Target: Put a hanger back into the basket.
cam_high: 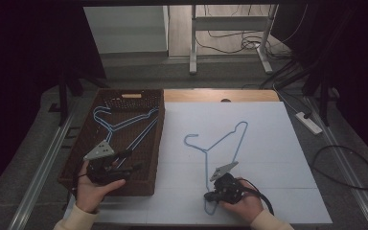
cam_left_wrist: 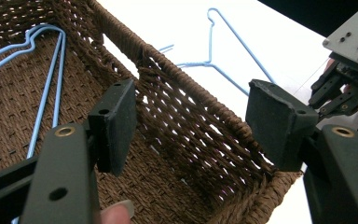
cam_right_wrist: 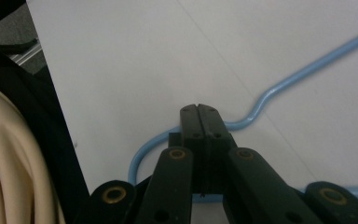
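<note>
A blue wire hanger (cam_high: 223, 138) lies on the white tabletop (cam_high: 268, 158), hook toward the left. My right gripper (cam_high: 207, 195) is shut on its near corner, low over the table; in the right gripper view the jaws (cam_right_wrist: 199, 112) meet on the wire and the hanger (cam_right_wrist: 307, 69) runs off to the right. A brown woven basket (cam_high: 160, 139) at the left holds more blue hangers (cam_high: 124, 124). My left gripper (cam_high: 130, 161) hovers open over the basket's near right corner. In the left gripper view its jaws (cam_left_wrist: 196, 116) straddle the basket wall (cam_left_wrist: 191, 84) without touching it, and the table hanger (cam_left_wrist: 210, 42) lies beyond.
The right gripper (cam_left_wrist: 324, 95) is at the right edge of the left gripper view. A cream sleeve (cam_right_wrist: 9, 154) is beside the right gripper. A power strip (cam_high: 309, 122) and cables lie on the floor to the right. Desk legs (cam_high: 192, 43) stand beyond the table.
</note>
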`<action>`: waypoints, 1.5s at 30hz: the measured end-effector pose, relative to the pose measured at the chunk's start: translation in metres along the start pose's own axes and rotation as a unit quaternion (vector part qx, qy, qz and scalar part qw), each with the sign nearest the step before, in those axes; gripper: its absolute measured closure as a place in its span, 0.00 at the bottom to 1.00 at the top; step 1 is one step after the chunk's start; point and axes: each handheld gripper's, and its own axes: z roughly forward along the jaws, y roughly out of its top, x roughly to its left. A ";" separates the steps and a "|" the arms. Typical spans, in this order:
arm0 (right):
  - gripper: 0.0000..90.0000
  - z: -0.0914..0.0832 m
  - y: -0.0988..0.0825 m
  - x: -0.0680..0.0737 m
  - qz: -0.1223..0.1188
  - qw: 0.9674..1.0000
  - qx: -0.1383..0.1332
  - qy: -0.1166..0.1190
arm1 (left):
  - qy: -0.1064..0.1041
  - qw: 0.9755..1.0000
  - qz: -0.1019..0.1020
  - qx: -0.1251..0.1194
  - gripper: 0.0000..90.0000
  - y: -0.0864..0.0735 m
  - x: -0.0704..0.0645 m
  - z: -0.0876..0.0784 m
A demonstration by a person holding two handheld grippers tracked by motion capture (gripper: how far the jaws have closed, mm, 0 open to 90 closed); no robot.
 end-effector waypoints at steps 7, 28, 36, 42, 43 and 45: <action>1.00 0.009 0.010 -0.001 0.000 1.000 -0.013 0.008 | 0.000 1.000 0.000 0.001 0.38 0.000 0.000 0.001; 1.00 0.006 0.028 -0.021 0.017 0.998 -0.058 -0.037 | -0.001 1.000 -0.001 0.000 0.38 -0.001 0.001 0.000; 1.00 -0.028 0.019 -0.104 0.120 0.980 -0.067 -0.144 | -0.001 1.000 -0.001 0.000 0.38 -0.001 0.001 0.000; 1.00 -0.030 0.015 -0.120 0.138 0.975 -0.052 -0.166 | 0.000 1.000 -0.002 0.002 0.38 -0.001 0.002 0.000; 1.00 -0.030 0.015 -0.121 0.140 0.975 -0.053 -0.165 | 0.000 1.000 -0.002 0.002 0.38 -0.001 0.002 0.001; 1.00 -0.030 0.015 -0.120 0.135 0.974 -0.051 -0.173 | -0.001 1.000 0.000 0.002 0.38 -0.001 0.001 0.001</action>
